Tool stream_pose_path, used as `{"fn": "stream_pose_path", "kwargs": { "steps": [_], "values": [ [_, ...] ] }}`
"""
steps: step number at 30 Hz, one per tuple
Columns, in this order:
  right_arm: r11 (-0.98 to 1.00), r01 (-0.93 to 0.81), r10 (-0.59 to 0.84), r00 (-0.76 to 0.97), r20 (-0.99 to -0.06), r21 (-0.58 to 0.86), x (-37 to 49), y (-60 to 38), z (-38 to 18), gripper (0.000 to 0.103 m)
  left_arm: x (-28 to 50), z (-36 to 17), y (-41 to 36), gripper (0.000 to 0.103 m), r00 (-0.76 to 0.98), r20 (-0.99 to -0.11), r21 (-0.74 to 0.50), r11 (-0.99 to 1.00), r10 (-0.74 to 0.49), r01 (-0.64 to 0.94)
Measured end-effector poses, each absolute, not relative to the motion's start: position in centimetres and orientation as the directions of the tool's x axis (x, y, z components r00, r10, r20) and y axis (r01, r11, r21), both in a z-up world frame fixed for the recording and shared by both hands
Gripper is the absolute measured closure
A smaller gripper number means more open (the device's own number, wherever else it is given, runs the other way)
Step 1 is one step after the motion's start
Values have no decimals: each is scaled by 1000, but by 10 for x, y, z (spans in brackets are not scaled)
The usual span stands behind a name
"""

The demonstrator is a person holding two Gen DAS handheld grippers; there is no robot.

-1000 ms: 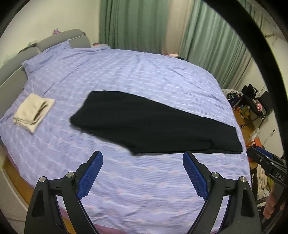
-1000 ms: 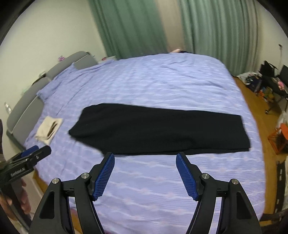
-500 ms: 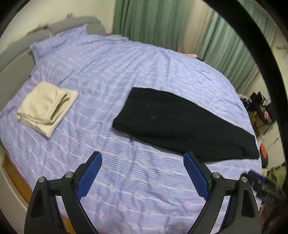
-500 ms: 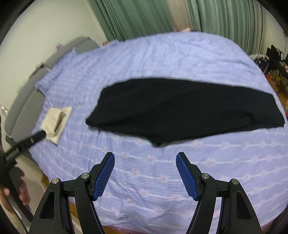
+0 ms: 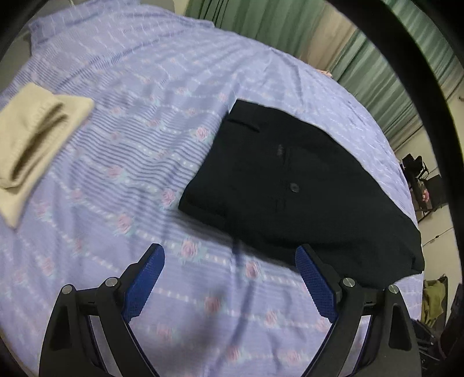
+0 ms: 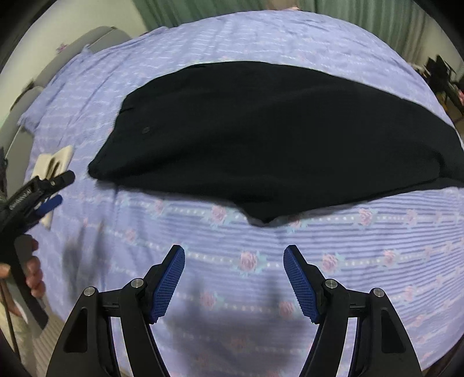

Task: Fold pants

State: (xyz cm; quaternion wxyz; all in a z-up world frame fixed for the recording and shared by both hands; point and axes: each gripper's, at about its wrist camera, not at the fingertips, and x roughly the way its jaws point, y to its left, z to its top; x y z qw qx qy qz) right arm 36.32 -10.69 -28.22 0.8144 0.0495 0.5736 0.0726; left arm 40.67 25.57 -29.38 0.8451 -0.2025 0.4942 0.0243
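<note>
Black pants (image 5: 290,185) lie flat on the lilac flowered bedspread (image 5: 121,162), waist end to the left with a small button showing. My left gripper (image 5: 230,255) hangs open above the sheet just in front of the waist end, nothing between its blue pads. In the right wrist view the pants (image 6: 275,136) stretch across the bed. My right gripper (image 6: 234,255) stands open over bare sheet a little short of the pants' near edge. The left gripper (image 6: 43,188) also shows there at the left edge, held by a hand (image 6: 32,275).
A folded beige garment (image 5: 32,145) sits on the bed to the left of the pants. Green curtains (image 5: 290,26) hang behind the bed. A grey headboard (image 6: 72,49) runs along the far left. Chairs and clutter (image 5: 423,179) stand on the floor to the right.
Both grippers have dropped toward the bed and closer to the pants, which now look much larger. The left view has shifted to the waist end. Both stay open.
</note>
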Motion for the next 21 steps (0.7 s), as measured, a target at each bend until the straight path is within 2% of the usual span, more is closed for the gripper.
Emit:
{"fn": "stream_pose_path", "kwargs": {
  "steps": [9,12,14,15,16,17,21],
  "values": [
    [991,-50,135,315,-939,126,380,-88,-310,33,455,-349,266,12,495,-821,-466,834,-284,-295],
    [993,-81,110,311,-944,89,379,-84,-316,33,463,-358,262,19,499,-818,-474,826,-286,-304],
    [994,-89,95,322,-942,69,379,-85,-316,33,466,-358,261,42,502,-828,-450,830,-250,-328],
    [994,-90,89,325,-942,63,380,-85,-315,33,467,-357,261,48,507,-830,-439,834,-234,-334],
    [994,-90,85,329,-940,58,380,-86,-315,33,467,-352,261,62,518,-831,-417,842,-202,-341],
    [994,-90,84,332,-940,57,381,-88,-314,34,467,-348,261,71,523,-831,-407,848,-190,-340],
    [990,-94,132,351,-927,105,383,-92,-308,34,472,-306,251,75,586,-806,-324,894,-90,-309]
  ]
}}
